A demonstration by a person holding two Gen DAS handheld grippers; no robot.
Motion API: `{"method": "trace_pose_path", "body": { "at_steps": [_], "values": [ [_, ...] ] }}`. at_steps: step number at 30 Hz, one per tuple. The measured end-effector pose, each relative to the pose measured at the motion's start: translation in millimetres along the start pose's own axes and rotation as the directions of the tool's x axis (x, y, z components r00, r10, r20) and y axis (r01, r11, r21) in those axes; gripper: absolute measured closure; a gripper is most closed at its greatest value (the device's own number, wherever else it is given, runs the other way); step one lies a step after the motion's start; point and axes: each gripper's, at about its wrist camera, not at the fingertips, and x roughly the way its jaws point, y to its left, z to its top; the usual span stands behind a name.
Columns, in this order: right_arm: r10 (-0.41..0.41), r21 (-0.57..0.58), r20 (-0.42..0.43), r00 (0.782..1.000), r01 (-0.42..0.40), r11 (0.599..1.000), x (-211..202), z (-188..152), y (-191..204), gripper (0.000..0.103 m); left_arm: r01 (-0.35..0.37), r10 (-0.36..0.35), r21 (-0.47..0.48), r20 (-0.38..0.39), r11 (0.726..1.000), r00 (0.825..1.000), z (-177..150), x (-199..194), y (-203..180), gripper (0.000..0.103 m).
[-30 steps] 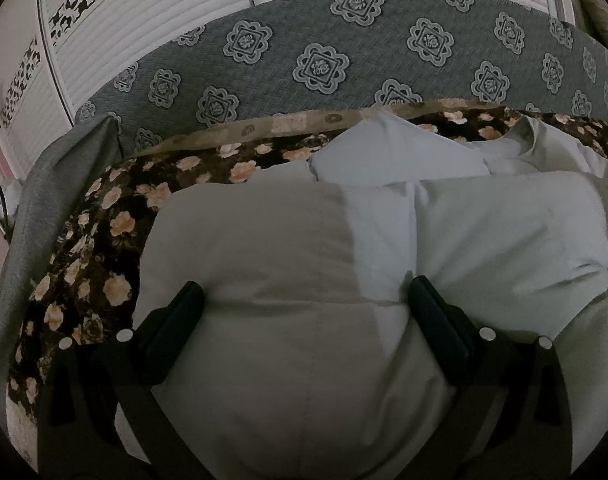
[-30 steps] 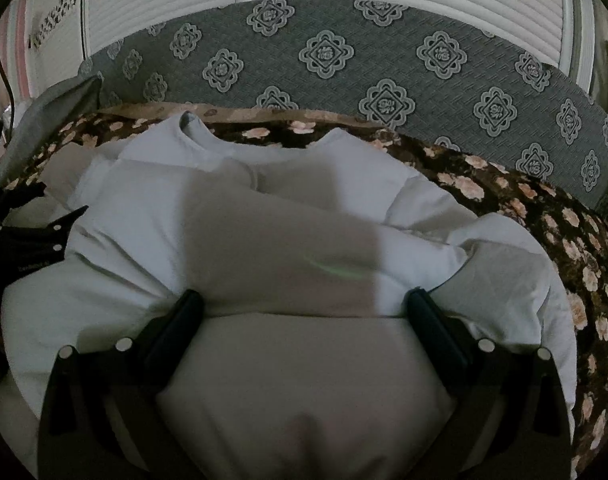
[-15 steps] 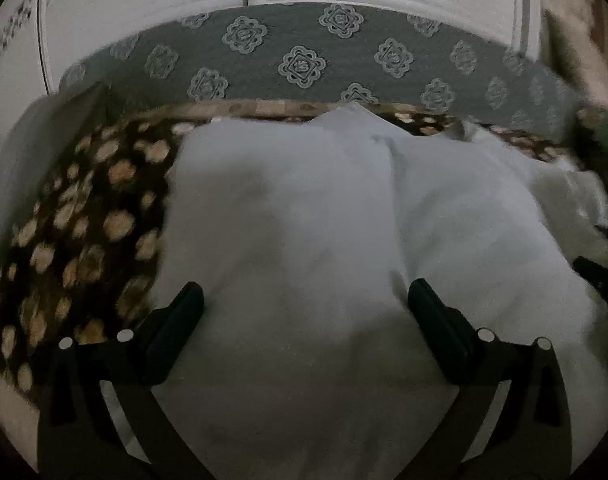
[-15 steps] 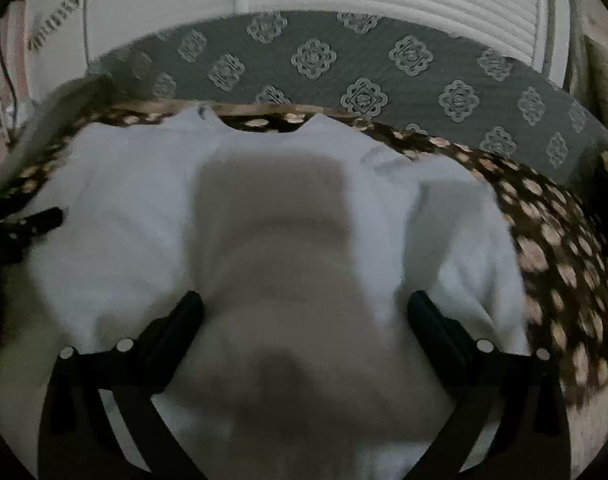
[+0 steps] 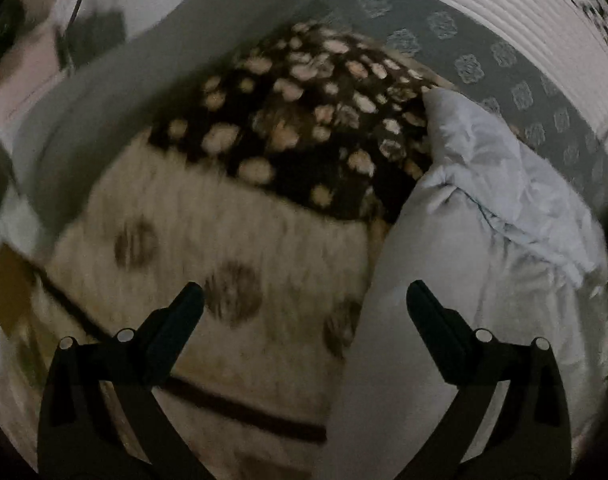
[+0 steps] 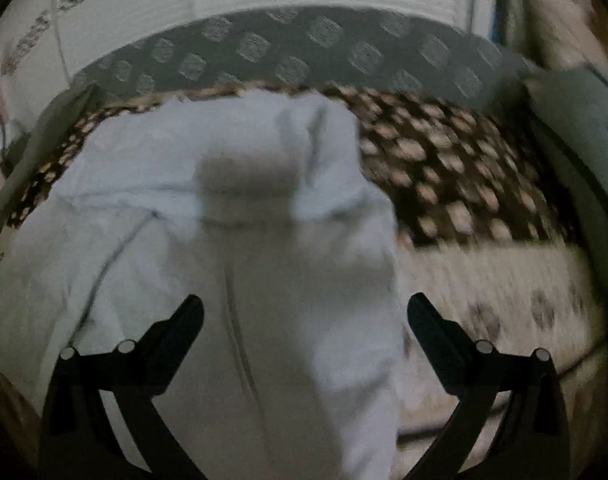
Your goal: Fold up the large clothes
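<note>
In the left wrist view the left gripper (image 5: 304, 308) has its jaws spread wide and empty over the floral bedspread (image 5: 304, 128); the pale blue-white cotton garment (image 5: 483, 216) lies bunched at right. The right gripper (image 6: 304, 316), jaws likewise apart, hovers above the garment, centre frame. It looks partly folded; tidying remains.

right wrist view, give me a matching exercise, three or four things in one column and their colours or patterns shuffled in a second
Things:
1. garment
2. bedspread
3. headboard
4. right gripper

Looks:
A. grey with pale medallions
B. black, fingers wide apart
C. plain pale white
D. dark with peach flowers

Pairs: 1-C, 2-D, 3-A, 4-B
</note>
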Motion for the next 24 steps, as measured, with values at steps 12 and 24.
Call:
{"method": "trace_pose_path", "body": {
  "at_steps": [12,24],
  "values": [
    [0.009,0.193,-0.294,0.956,0.050,0.980,-2.1,-53.4,-24.2,0.002,0.006,0.035,0.358,-0.108,0.934,0.994,-81.1,-17.4,-71.9,0.003],
    [0.166,0.331,-0.439,0.883,-0.013,0.944,23.7,-80.0,-27.2,0.002,0.121,-0.045,0.207,-0.339,0.971,0.940,-102.5,7.7,-53.7,0.003]
  ]
}}
